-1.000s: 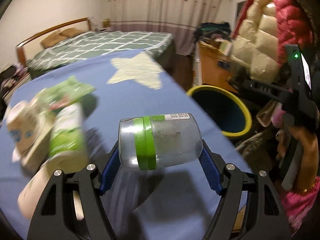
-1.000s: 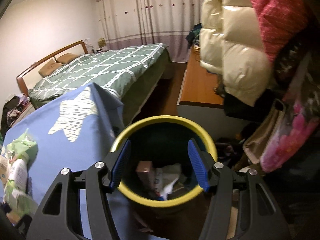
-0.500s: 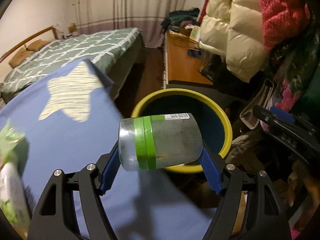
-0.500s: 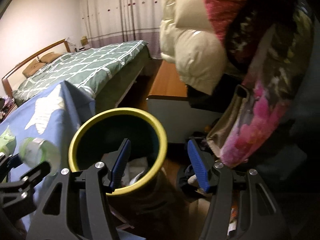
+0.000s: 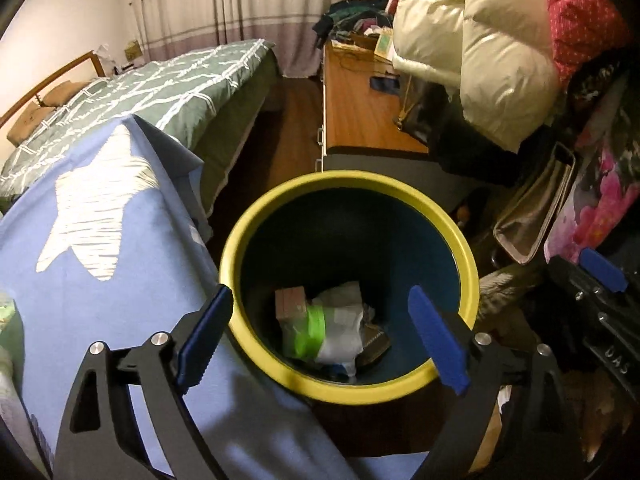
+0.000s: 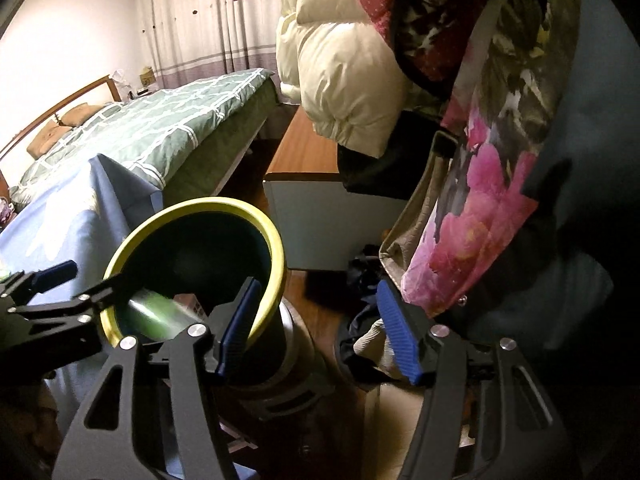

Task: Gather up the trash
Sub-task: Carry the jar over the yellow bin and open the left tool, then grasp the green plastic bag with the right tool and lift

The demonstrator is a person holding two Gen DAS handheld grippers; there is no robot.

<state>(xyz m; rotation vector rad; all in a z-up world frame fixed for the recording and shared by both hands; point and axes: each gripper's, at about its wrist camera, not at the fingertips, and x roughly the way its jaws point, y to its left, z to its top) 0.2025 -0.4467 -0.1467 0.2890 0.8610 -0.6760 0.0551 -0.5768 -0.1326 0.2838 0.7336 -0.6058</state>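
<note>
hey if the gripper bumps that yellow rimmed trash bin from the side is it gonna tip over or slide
The trash bin probably tips rather than slides: it looks tall and narrow in the right wrist view. It seems light, holding only a green-banded jar and scraps. The blue cloth right beside it might check a fall that way.

The left claw [image 5: 320,336] is spread wide with nothing between its blue pads [image 5: 204,334], its black arms splaying outward from the bottom of the left wrist view. In the right wrist view the same claw [image 6: 64,280] reaches in from the left edge, fingers pointing right. The right claw [image 6: 316,328] is also parted, its blue pads [image 6: 398,334] well apart and gripping nothing. From the left wrist view, part of the right claw [image 5: 600,270] shows at the right edge, one blue pad visible.
</note>
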